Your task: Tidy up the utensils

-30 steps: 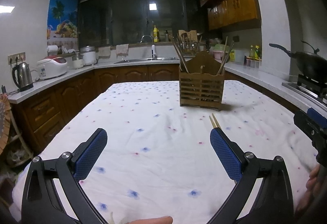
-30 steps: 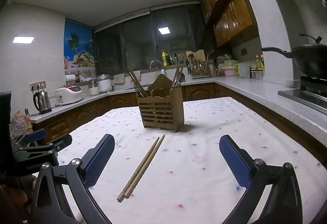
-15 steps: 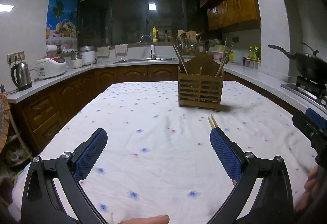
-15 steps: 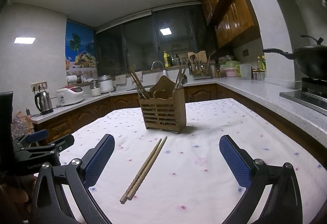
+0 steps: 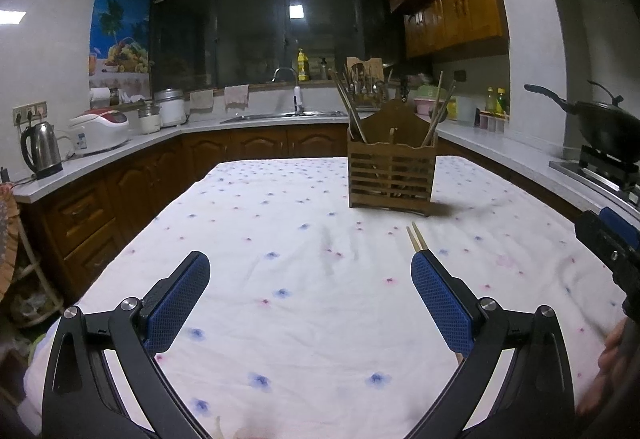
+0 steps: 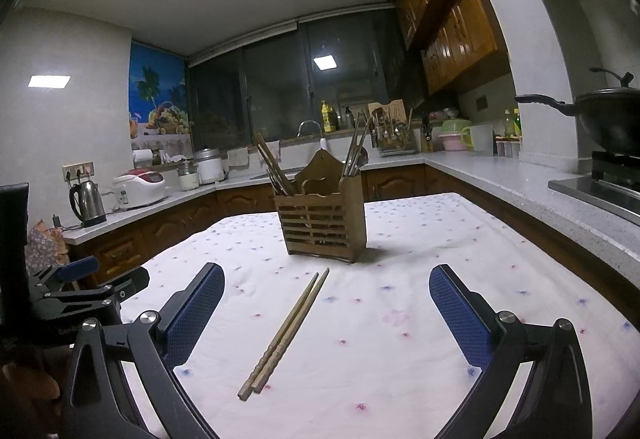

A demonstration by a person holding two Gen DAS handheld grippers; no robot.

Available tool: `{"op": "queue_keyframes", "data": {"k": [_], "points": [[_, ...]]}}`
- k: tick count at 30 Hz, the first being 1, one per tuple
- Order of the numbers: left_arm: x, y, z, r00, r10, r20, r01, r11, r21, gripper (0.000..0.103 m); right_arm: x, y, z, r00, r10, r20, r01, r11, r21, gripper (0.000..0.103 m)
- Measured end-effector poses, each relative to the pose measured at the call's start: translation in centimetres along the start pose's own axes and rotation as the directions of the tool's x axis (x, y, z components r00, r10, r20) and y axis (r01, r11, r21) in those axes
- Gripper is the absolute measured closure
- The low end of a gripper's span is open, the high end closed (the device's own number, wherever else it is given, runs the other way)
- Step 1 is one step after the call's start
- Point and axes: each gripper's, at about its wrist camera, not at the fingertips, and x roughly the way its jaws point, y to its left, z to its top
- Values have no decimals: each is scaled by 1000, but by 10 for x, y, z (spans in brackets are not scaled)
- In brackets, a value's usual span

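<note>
A pair of wooden chopsticks (image 6: pixel 286 333) lies side by side on the flowered tablecloth (image 6: pixel 400 339), between my right gripper's open fingers and in front of a slatted wooden utensil holder (image 6: pixel 322 225). The holder has chopsticks and utensils standing in it. My right gripper (image 6: pixel 326 313) is open and empty, just above the cloth. In the left wrist view only the chopsticks' tips (image 5: pixel 416 237) show past the right finger; the holder (image 5: pixel 391 171) stands beyond. My left gripper (image 5: pixel 310 299) is open and empty.
Kitchen counters run around the table. A kettle (image 5: pixel 40 149) and rice cooker (image 5: pixel 100 129) stand at the left, a sink (image 5: pixel 280 115) at the back, a black wok (image 5: pixel 604 127) on the stove at the right. The right gripper shows at the right edge (image 5: pixel 612 247).
My right gripper has moved slightly forward and tilted up; the chopsticks and holder sit a little nearer in its view. The left gripper has barely moved. Both stay open.
</note>
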Motion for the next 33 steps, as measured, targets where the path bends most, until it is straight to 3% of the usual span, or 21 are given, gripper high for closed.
{"op": "queue_keyframes", "data": {"k": [33], "points": [[1, 2, -2, 1000, -17, -11, 17, 1000, 3, 0, 1, 1, 1, 1000, 1, -2, -1, 1000, 6, 0]]}}
